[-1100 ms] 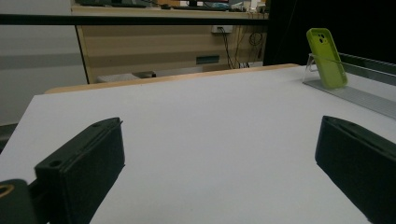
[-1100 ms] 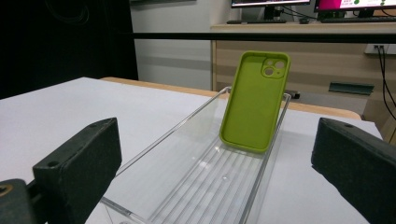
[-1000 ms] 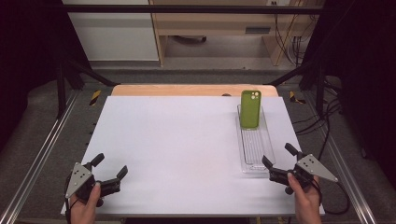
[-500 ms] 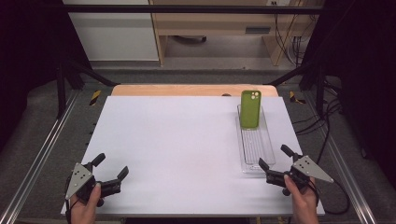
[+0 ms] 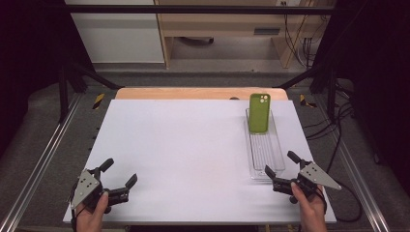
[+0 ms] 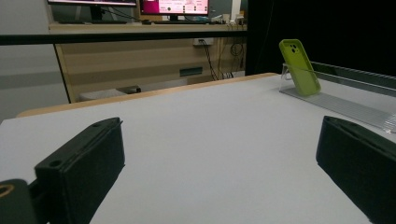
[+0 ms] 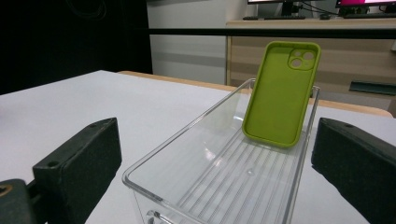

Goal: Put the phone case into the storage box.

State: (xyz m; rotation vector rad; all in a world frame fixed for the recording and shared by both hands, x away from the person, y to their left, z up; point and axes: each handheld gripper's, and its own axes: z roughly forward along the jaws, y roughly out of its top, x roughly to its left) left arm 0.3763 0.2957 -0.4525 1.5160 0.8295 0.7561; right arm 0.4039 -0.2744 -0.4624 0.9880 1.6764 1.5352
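Phone case (image 5: 259, 113) leaning upright at tray's (image 5: 264, 159) far end, straight ahead of spread right claw (image 5: 281, 169); left claw (image 5: 119, 176) spread too, lying well apart.

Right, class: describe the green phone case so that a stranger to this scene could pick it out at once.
Start at the white table and look to its far right side, where a long clear plastic tray lies. At the tray's far end a lime-green phone case stands leaning against the end wall, camera cut-out uppermost, the one brightly coloured thing there.

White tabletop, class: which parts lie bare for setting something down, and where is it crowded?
Bare: the white tabletop from its left edge to the clear tray, between both tools. Crowded: the right strip, where the tray holds a propped green phone case, the right tool at its near end.
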